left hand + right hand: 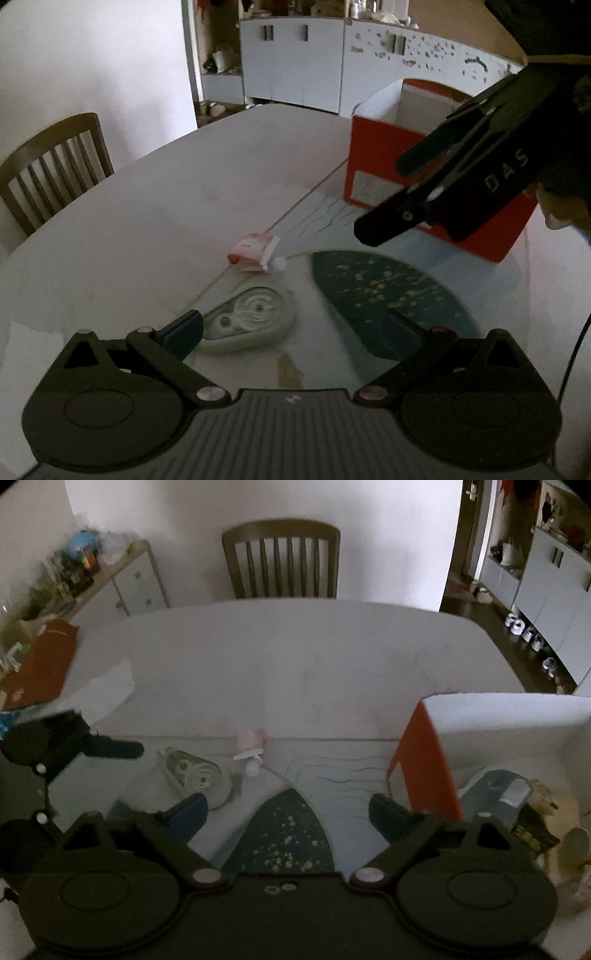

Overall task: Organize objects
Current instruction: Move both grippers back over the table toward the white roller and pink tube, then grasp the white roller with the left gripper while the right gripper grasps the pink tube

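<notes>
Correction-tape dispenser [251, 317] lies on the surface [147, 221] just ahead of the left gripper [295, 332], whose jaws stand released and empty; a small pink tube [255, 253] waits beyond, beside the red box [373, 162]. "DAS" reads on the right gripper [384, 195].

From the right wrist, the right gripper's jaws are spread, holding nothing; the box already holds several items, so two pieces seem left.
</notes>
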`<state>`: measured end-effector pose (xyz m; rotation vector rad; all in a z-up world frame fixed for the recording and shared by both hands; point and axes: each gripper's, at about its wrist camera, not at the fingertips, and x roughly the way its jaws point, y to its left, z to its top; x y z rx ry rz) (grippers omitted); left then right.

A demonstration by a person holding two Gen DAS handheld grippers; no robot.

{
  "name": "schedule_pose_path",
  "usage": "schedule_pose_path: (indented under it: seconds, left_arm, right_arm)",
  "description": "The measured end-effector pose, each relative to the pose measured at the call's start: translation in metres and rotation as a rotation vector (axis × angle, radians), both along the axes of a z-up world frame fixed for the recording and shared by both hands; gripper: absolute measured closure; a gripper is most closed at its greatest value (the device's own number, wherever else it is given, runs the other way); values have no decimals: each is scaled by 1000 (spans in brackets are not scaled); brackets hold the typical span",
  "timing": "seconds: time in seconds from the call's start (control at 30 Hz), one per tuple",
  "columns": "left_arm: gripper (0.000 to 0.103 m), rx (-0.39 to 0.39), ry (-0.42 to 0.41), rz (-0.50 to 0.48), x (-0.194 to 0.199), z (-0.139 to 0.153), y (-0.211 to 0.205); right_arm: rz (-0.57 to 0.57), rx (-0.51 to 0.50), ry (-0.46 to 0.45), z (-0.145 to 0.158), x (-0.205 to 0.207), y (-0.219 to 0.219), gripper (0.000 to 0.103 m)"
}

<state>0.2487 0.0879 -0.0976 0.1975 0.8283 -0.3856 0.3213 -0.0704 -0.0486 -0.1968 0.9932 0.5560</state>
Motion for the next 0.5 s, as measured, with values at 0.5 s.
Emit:
schedule_pose_path:
  seconds: [0.5]
  left_arm:
    - [6, 79, -19, -195, 43, -29, 11]
  right_arm:
    - [17, -11, 70, -36, 30, 29, 18]
